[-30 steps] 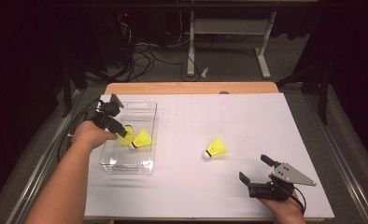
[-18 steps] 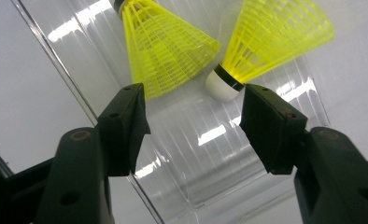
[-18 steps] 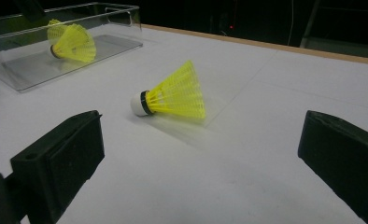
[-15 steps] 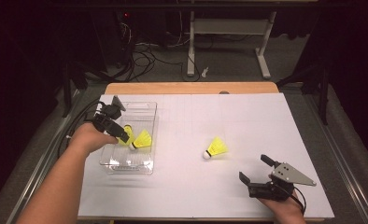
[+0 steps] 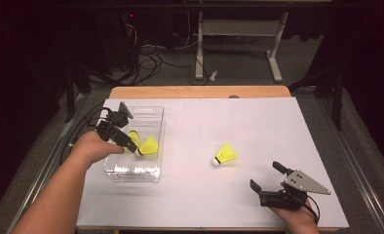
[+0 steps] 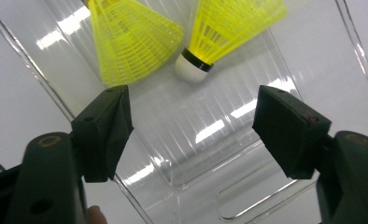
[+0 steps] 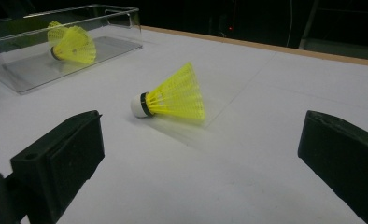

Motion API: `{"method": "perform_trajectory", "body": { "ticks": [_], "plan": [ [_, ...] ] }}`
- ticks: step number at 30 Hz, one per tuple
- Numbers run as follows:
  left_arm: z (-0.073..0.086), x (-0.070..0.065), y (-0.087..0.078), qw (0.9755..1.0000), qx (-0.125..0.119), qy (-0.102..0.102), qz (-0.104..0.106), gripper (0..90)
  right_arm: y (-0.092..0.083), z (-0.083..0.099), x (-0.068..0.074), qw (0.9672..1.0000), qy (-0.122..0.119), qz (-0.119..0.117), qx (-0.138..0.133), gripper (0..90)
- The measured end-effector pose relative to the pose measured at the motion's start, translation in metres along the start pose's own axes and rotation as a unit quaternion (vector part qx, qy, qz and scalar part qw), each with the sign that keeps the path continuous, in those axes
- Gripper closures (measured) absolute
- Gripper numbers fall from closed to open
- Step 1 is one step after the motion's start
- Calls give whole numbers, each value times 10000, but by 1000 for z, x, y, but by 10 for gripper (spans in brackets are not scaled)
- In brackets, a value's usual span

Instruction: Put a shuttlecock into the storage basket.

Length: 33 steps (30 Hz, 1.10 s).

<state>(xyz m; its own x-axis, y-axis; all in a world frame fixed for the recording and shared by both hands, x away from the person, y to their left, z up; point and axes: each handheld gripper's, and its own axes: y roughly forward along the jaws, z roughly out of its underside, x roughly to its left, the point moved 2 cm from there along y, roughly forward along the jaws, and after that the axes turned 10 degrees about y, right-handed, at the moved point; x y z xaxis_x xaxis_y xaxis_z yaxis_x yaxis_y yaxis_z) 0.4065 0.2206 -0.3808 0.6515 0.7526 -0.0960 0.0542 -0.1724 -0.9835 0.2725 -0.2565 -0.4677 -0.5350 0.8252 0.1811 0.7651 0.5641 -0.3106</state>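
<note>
Nearest the person, the right gripper (image 5: 269, 184) is resting low on the white-covered counter (image 5: 219, 204), its jaws standing spread wide with nothing between them. Just beyond it, a yellow plastic-skirted shuttlecock with a white cork nose (image 7: 170, 100) is lying on its side in the open, well apart from the tray. In the high view its long axis is running diagonally, nose toward the near left and skirt flaring toward the far right.

Risk noted: the skirt is soft and conical, so jaws closing across it are likely to squeeze it out or crush the ribs; a grip at the cork end looks safer. A nudge from a low jaw could also roll the shuttlecock in an arc about its nose.

Farther off on the left, the left gripper (image 5: 123, 140) is hovering over the clear plastic rectangular tray (image 5: 153, 114). Its jaws have just been opening and are standing apart, empty. Two more yellow shuttlecocks are lying inside the tray; the right-hand one (image 6: 229, 23) is pointing its cork toward the gripper's camera, the left-hand one (image 6: 130, 39) is showing its open skirt.

Risk noted: a jaw is close to the left skirt, so withdrawing carelessly could snag it or shift the light tray.
</note>
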Motion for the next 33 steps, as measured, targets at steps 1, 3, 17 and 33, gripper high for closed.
{"method": "perform_trajectory", "body": {
  "ticks": [1, 3, 17, 33],
  "plan": [
    [0, -2, 0, 10000, -2, 11, 9, 280, 0, 0, 0, 10000, 0, 2, 2, 12],
    [0, -5, 0, 10000, -4, 65, 32, 268, 0, 0, 0, 10000, -7, 1, -6, 12],
    [6, -15, -3, 9994, -101, 139, 308, 109, -2, 0, -1, 10000, 34, 28, -37, 12],
    [4, -26, 1, 9995, -133, 229, 179, 3, -3, -1, -1, 10000, 19, 57, -73, 11]
  ]
}}
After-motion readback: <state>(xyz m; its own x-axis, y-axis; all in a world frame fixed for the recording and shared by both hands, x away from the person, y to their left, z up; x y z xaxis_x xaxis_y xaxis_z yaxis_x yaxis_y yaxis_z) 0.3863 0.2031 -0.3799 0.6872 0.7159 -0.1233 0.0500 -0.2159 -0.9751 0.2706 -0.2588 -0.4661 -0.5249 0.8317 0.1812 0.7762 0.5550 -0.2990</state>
